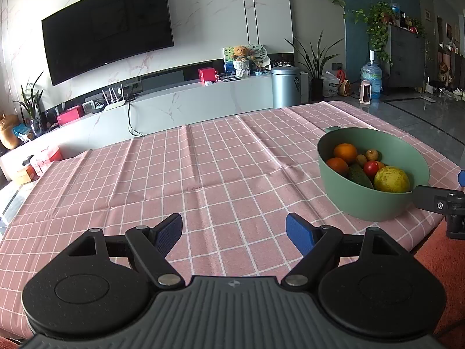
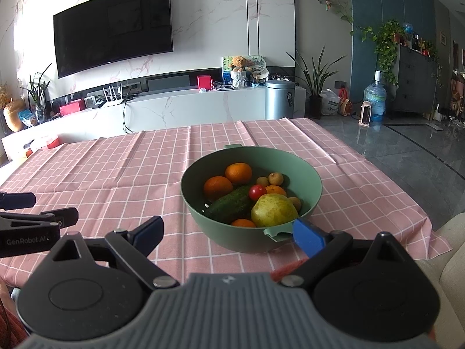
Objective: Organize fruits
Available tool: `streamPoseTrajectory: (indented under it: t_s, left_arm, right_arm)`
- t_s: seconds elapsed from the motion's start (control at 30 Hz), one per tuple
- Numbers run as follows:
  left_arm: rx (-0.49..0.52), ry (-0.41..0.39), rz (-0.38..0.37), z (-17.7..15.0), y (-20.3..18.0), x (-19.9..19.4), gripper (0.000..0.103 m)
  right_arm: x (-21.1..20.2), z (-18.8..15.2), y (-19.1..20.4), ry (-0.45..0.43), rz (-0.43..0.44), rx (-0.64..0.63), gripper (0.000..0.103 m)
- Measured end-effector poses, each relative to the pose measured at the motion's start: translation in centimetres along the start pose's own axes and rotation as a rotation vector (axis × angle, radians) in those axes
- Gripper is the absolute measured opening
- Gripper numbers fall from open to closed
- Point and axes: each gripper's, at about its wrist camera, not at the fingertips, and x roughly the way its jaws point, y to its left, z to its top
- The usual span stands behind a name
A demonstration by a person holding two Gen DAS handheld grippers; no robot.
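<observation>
Two grippers hover low over a pink checked tablecloth (image 1: pixel 203 174), creased in long folds, both spread wide and holding nothing: the left gripper (image 1: pixel 234 234) over bare cloth, the right gripper (image 2: pixel 228 237) just behind a green bowl (image 2: pixel 315 195), whose near handle tab lies beside its right-hand finger. From the left gripper the bowl sits ahead and well to the right, near the table's right edge. Inside it lie one yellow-green pear (image 2: pixel 274 210), nearest the right gripper, one dark cucumber (image 2: pixel 231 205) to its left, one cherry tomato (image 2: pixel 257 192) behind them, and four oranges (image 2: pixel 238 173), two of them mostly buried under the pear and cucumber. Three small brown fruits (image 2: pixel 275 178) sit toward the far and right side; what kind they are is hard to tell. Beyond the table runs a white marble cabinet (image 2: pixel 189 107) with small clutter too blurred to name, a metal bin (image 2: pixel 279 99) at its right end, one dark television (image 2: pixel 113 27) on the marble wall, and potted plants and a water jug (image 2: pixel 375 99) farther right.
</observation>
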Motion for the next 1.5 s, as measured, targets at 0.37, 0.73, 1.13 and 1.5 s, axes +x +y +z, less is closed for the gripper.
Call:
streamPoseTrajectory:
  t_s: [0.37,0.73,1.13,1.5]
  left_arm:
    - [-0.001,0.0,-0.001,0.03,-0.11,0.0,0.095]
    - [-0.001,0.0,0.0,0.02,-0.11,-0.01,0.095]
    - [0.001,-0.006,0.012,0.22,-0.47,-0.2,0.095]
    - [0.01,-0.012,-0.002,0.1,-0.47,-0.21,0.095]
  right_arm:
    - [0.04,0.01,-0.01,0.0,-0.002,-0.001,0.092]
    - [-0.03,0.07,0.02,0.001,-0.005,-0.002,0.092]
    - [-0.1,0.03,0.07,0.001,-0.007,-0.002,0.092]
    - [-0.11,0.06,0.08,0.001,-0.007,-0.003,0.092]
